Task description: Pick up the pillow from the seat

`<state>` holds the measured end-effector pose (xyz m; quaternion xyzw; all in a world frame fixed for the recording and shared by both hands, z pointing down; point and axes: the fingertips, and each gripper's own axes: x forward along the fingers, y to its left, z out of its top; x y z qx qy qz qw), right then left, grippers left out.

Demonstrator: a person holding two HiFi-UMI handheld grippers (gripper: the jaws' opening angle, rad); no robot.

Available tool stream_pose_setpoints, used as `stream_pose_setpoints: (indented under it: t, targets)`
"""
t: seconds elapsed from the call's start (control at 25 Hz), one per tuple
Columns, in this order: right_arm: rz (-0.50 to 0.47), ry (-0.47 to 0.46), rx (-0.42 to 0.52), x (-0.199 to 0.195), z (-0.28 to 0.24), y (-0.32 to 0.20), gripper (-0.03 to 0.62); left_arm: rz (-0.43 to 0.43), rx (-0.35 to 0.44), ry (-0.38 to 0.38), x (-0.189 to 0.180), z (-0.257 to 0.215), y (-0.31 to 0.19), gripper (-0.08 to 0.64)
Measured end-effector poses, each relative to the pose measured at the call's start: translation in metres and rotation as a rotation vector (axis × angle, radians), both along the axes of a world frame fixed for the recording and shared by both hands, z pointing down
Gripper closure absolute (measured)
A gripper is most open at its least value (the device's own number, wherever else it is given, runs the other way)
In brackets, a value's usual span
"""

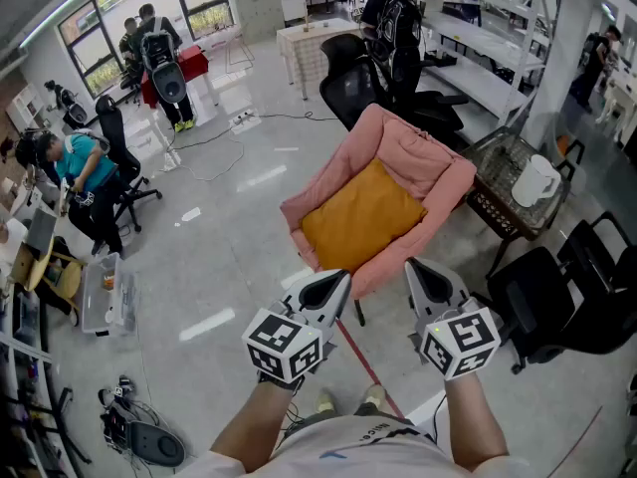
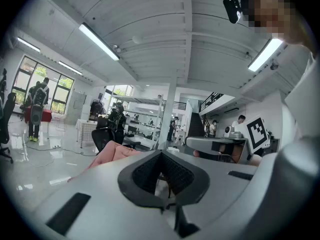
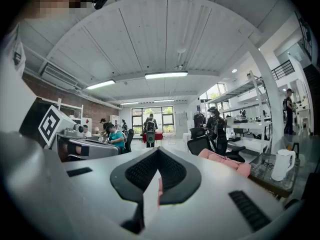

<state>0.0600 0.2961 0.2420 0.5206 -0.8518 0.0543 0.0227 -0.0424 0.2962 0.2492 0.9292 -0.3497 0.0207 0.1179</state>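
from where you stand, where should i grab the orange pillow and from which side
Pinch the pillow at its front edge, coming from the open front of the chair. It lies flat on the seat, and the arms and back wall in its other three sides.

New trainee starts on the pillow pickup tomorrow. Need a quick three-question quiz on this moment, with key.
1. True or false: the left gripper already holds the pillow.
2. Where does the pillow lie? A) on the floor B) on the armchair seat C) on a desk
3. What stands on the side table at the right of the head view?
Key: 1 false: it and the right gripper are shut, empty, short of the pillow. 2 B. 3 a white jug.
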Motion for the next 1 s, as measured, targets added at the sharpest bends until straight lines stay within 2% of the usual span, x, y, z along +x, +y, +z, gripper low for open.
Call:
stream_pose_setpoints:
  t: [0.76, 1.0]
  targets:
    - [-0.021, -0.023, -0.016, 0.021, 0.012, -0.001, 0.577, 0.000, 0.007, -0.002, 0.031, 0.006, 0.004, 0.551]
    - [-0.044, -0.074, 0.006, 0.018, 0.009, -0.004, 0.575, -0.007, 0.009, 0.039, 0.026, 0.002, 0.001, 0.551]
